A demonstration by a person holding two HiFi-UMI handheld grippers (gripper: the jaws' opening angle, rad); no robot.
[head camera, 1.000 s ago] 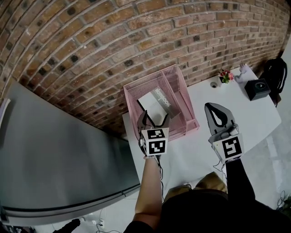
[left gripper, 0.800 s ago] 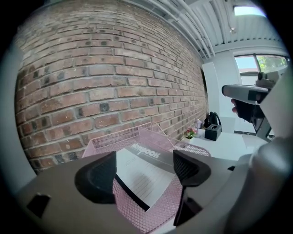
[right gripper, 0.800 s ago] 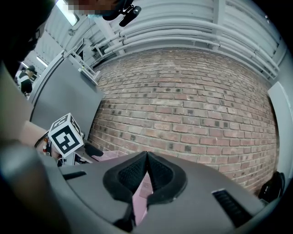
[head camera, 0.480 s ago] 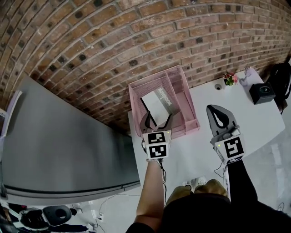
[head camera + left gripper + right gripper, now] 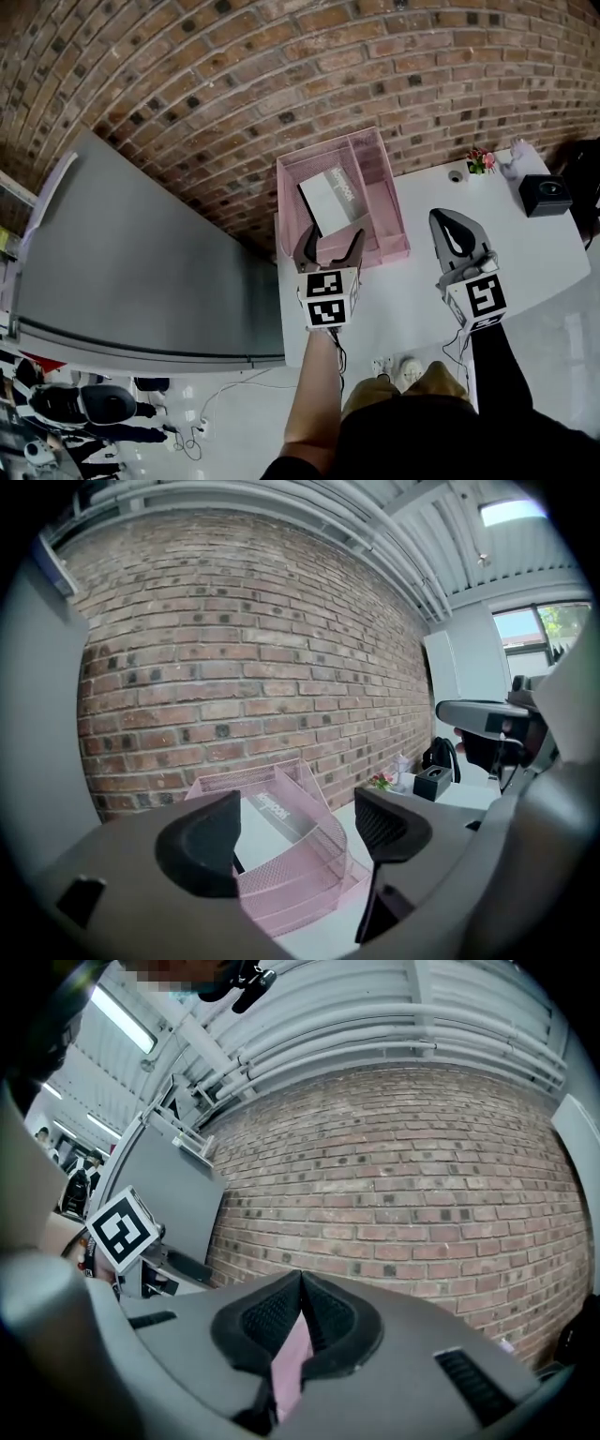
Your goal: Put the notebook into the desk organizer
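The grey-and-white notebook [image 5: 330,199] leans tilted inside the pink mesh desk organizer [image 5: 384,192], which stands on the white table against the brick wall. My left gripper [image 5: 328,246] hovers just in front of the organizer's near edge, open, with nothing between its jaws. In the left gripper view the notebook [image 5: 272,810] and the organizer [image 5: 305,860] show between the spread fingers [image 5: 200,844]. My right gripper [image 5: 453,230] is to the right of the organizer, over the table, shut and empty. In the right gripper view its pads [image 5: 323,1314] meet.
A white table [image 5: 412,300] carries a black box [image 5: 547,195], a small flower pot [image 5: 482,160] and a small white round object [image 5: 456,175] at the far right. A tall grey cabinet [image 5: 141,272] stands left of the table. The brick wall [image 5: 281,75] is behind.
The head view has shifted, so the scene sits a little higher and further right. Both grippers keep about the same places. The notebook stays in the organizer.
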